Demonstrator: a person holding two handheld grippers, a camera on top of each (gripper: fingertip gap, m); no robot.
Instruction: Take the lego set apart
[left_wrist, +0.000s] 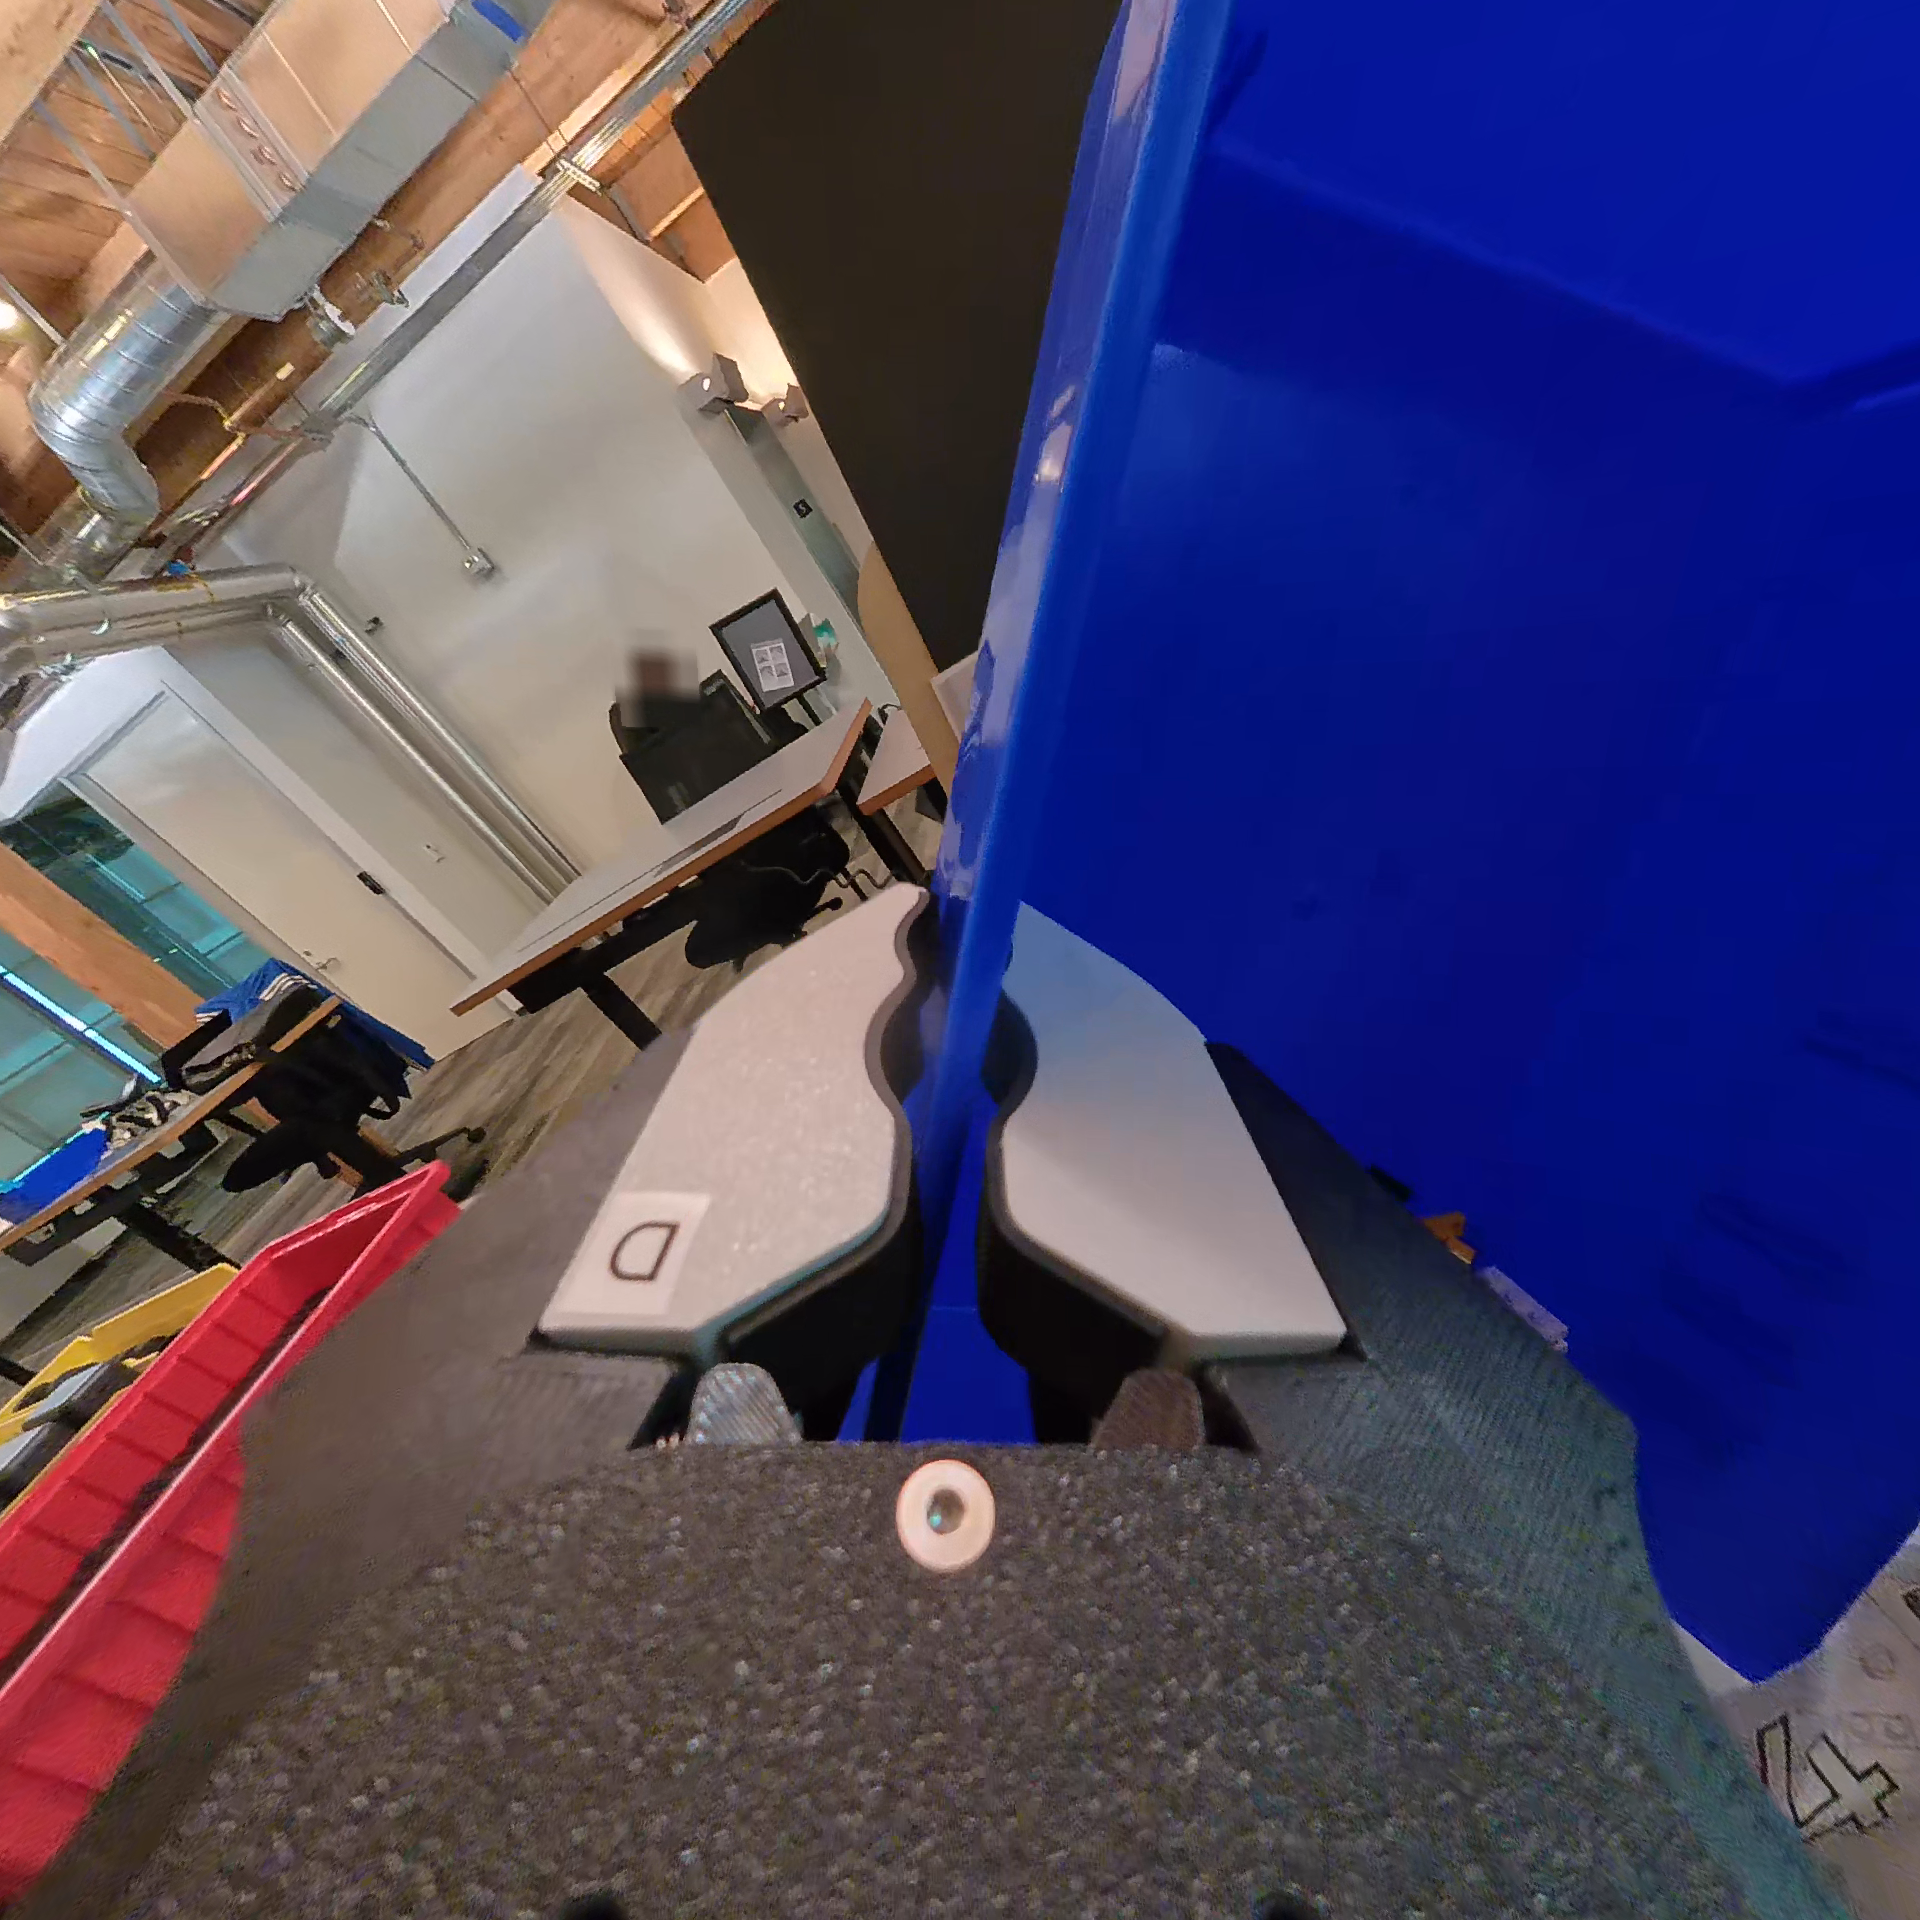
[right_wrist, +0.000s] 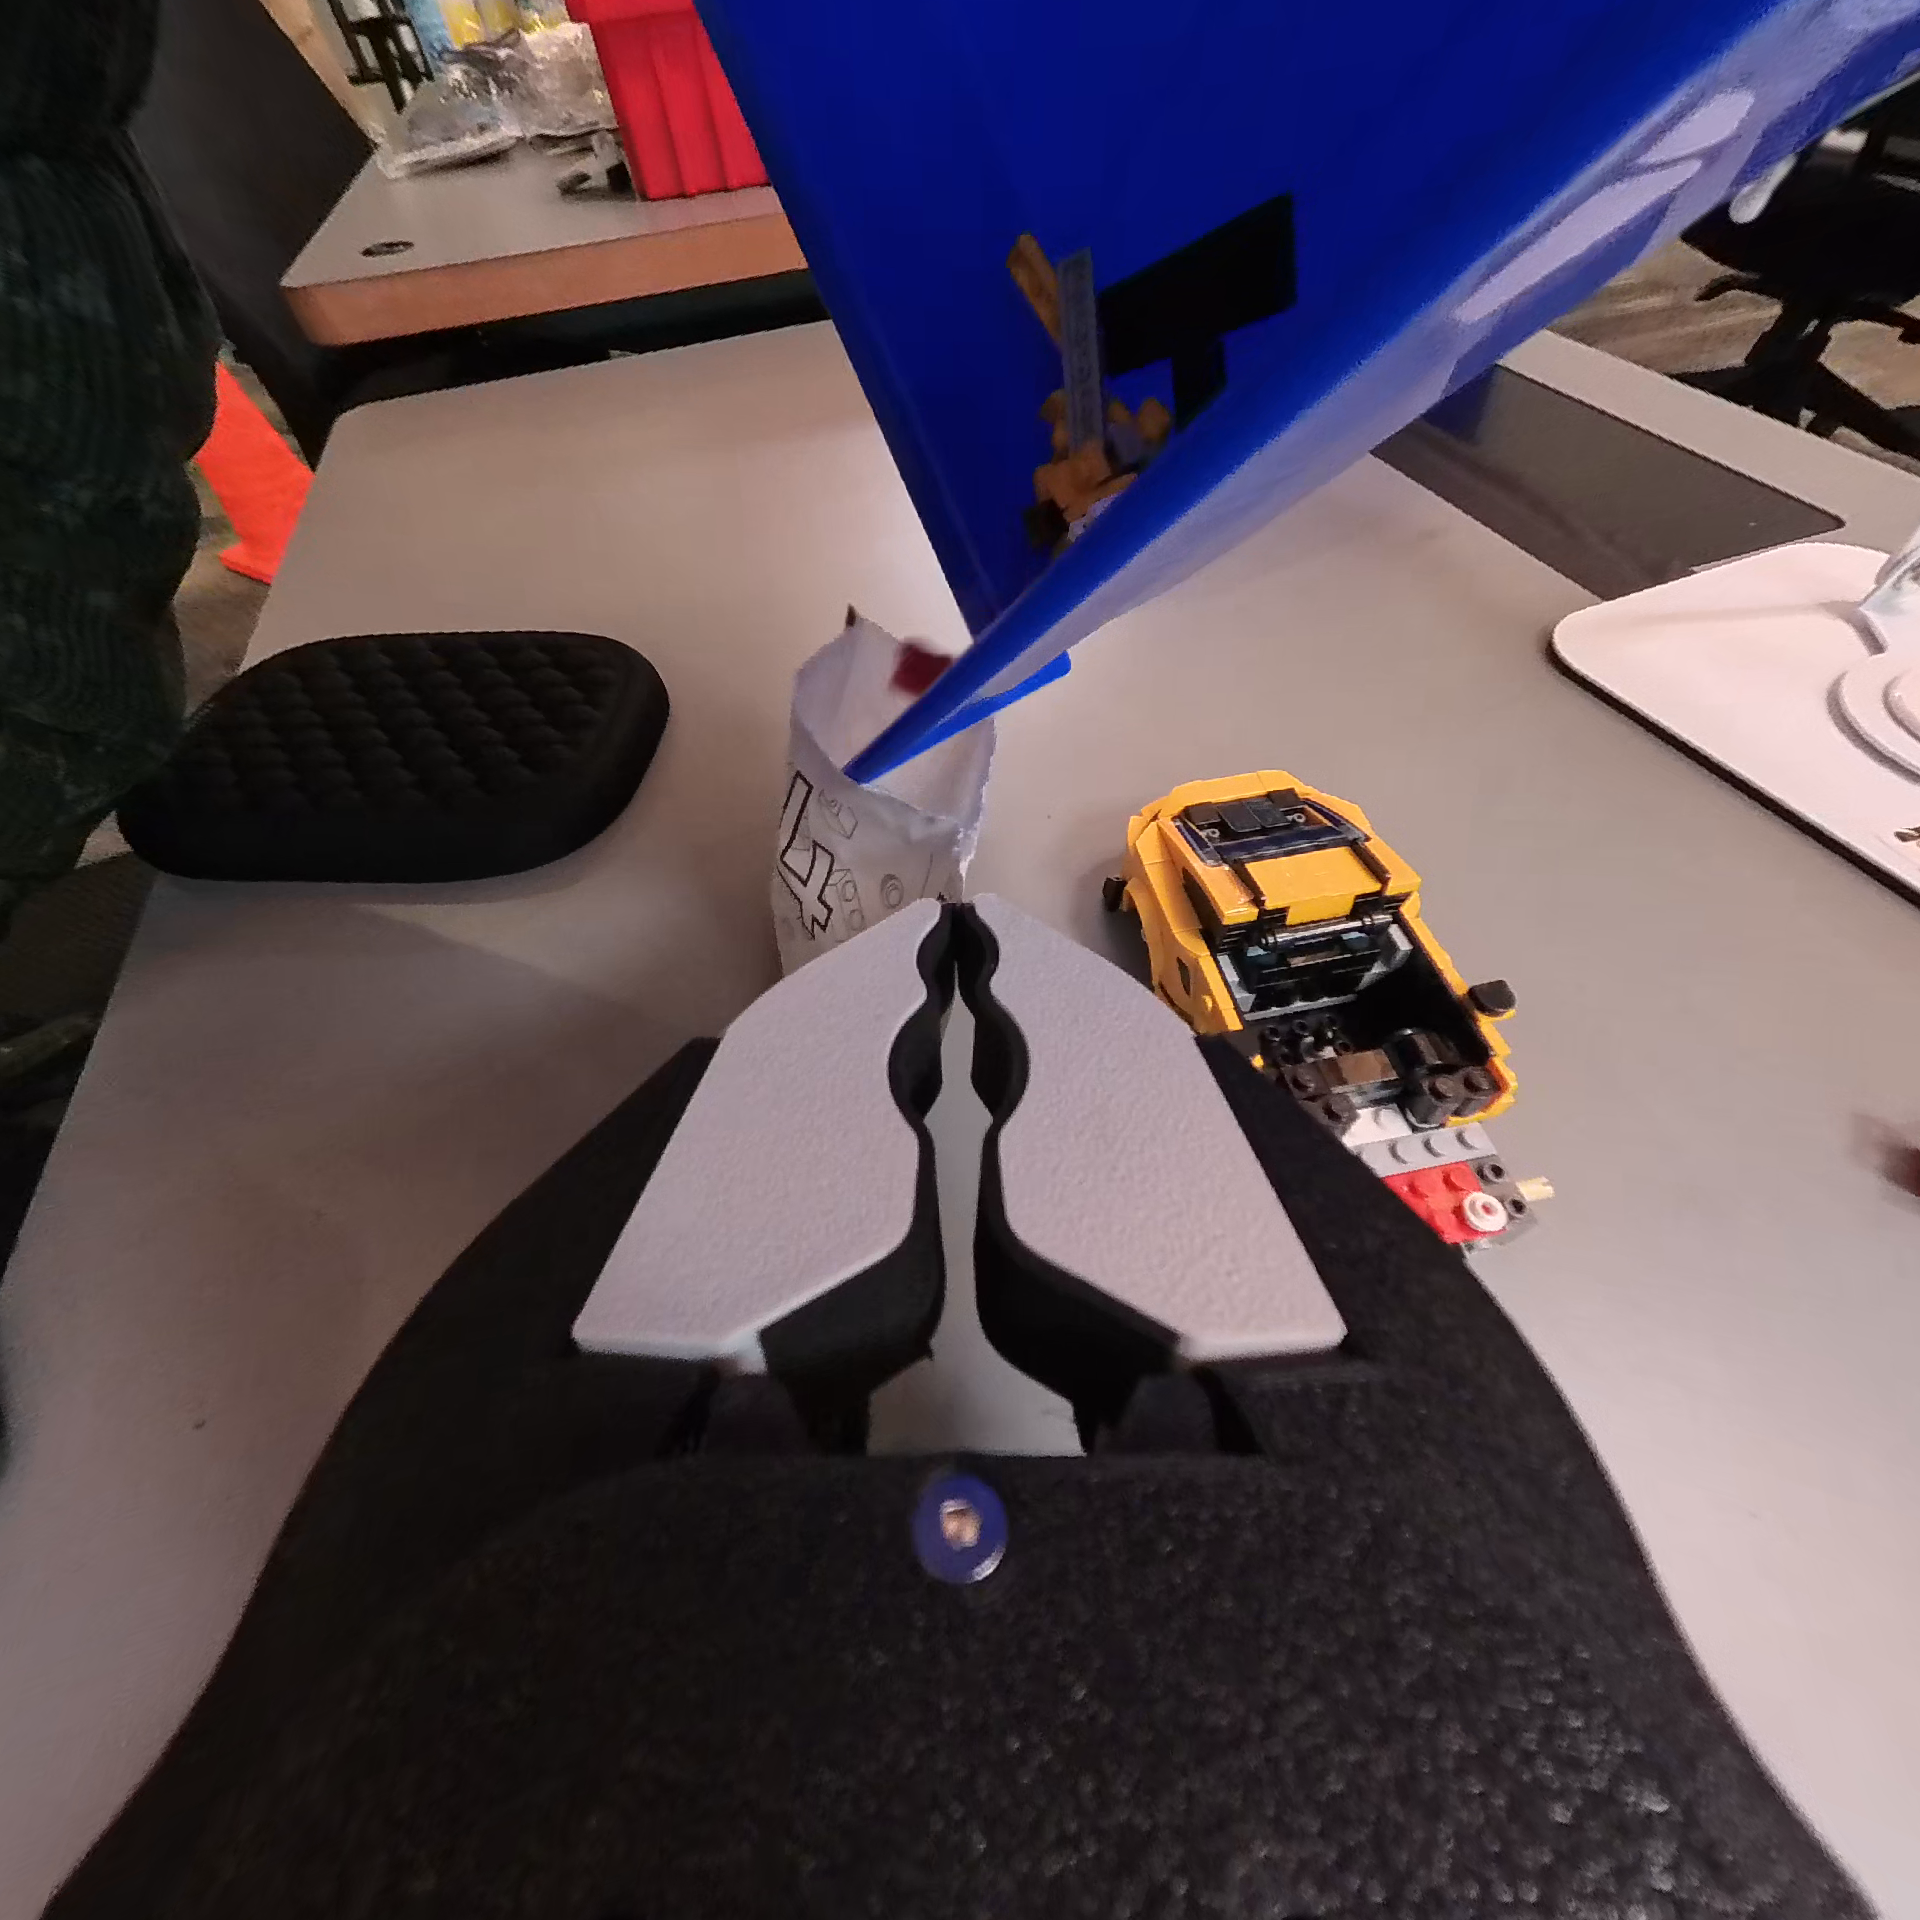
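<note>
The left gripper (left_wrist: 951, 997) is clamped on the thin wall of a large blue plastic bin (left_wrist: 1507, 727), the wall running straight up between its two grey fingers (left_wrist: 769, 1122). In the right wrist view that blue plastic bin (right_wrist: 1122, 260) hangs tilted above the grey table (right_wrist: 520, 499), with one low corner dipping into the open top of a white paper bag printed with black line drawings (right_wrist: 873, 831). Loose yellow, grey and black lego pieces (right_wrist: 1091, 416) lie gathered along the bin's lower inside edge, and a small dark red piece (right_wrist: 916, 665) shows blurred at the bag's mouth. The right gripper (right_wrist: 956, 920) has its fingertips together right at the near side of the bag; whether they pinch the paper cannot be told. Just to the right of the bag, on the table, sits the partly dismantled yellow and black lego car (right_wrist: 1309, 966), its cabin open and a stub of grey, white and red bricks sticking out at its near end. A black dimpled oval pad (right_wrist: 405, 753) lies to the left of the bag, and a white flat mat (right_wrist: 1714, 665) lies at the table's far right. In the left wrist view a red plastic bin (left_wrist: 187, 1403) stands at lower left.
</note>
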